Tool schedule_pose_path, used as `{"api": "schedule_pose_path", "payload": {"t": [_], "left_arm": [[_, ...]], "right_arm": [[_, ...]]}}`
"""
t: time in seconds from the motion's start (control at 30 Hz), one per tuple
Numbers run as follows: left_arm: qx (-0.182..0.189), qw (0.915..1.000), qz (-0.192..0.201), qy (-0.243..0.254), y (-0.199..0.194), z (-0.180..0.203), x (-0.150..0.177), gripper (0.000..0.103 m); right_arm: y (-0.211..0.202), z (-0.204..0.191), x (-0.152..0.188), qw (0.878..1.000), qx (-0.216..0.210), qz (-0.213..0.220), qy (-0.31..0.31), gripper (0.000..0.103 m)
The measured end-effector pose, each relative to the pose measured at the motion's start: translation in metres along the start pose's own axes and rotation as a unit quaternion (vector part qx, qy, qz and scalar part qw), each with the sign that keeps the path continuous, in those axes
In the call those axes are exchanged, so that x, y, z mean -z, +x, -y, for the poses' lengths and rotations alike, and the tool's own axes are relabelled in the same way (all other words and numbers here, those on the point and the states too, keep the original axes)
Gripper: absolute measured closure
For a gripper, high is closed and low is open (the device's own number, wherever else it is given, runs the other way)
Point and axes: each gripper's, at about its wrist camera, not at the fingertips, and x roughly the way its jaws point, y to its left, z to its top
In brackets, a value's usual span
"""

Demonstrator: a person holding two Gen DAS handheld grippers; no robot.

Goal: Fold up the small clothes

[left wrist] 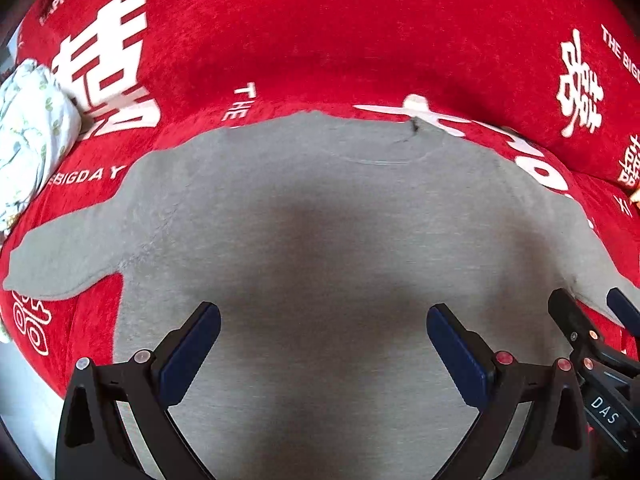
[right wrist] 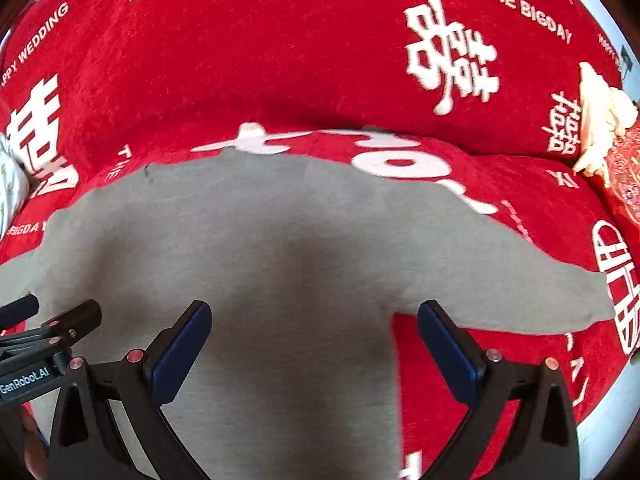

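From my seat I have the grey shirt (left wrist: 320,240) as the anchor for everything: it lies spread flat, face down or plain side up, on the red cover (left wrist: 320,32) printed with white characters and lettering, its neckline (left wrist: 376,160) at the far edge and both short sleeves out to the sides. My left gripper (left wrist: 323,340) hangs over the near middle of the shirt, its two blue-padded fingers (left wrist: 192,356) set wide apart with nothing between them but grey cloth below; I cannot tell whether the tips touch the fabric. My right gripper (right wrist: 314,338) is equally splayed, one finger over the shirt's body and the other finger (right wrist: 450,352) just past the shirt's right side seam, under the right sleeve (right wrist: 540,300), above red cover. In the left wrist view the right gripper also shows at the shirt's right edge, near that sleeve; in the right wrist view the left gripper (right wrist: 48,316) shows at the shirt's left edge. The left sleeve (left wrist: 60,268) reaches out over the red cover. Beyond it, off the shirt's far left corner, a crumpled white cloth with a green leaf print (left wrist: 32,136) rests on the cover. Well off the shirt's far right corner lies a cream-coloured bundle (right wrist: 600,120) against a patterned red item (right wrist: 624,176). A dark shadow falls across the middle of the shirt.
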Motion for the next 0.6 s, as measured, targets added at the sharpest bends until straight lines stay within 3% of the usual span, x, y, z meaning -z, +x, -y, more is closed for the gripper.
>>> {"api": "schedule_pose_path", "payload": {"t": [0.6], "left_arm": [[0.007, 0.9988, 0.019, 0.046, -0.002, 0.083, -0.006, 0.0]], "right_arm": [[-0.004, 0.082, 0.01, 0.997, 0.05, 0.027, 0.049, 0.001]]}}
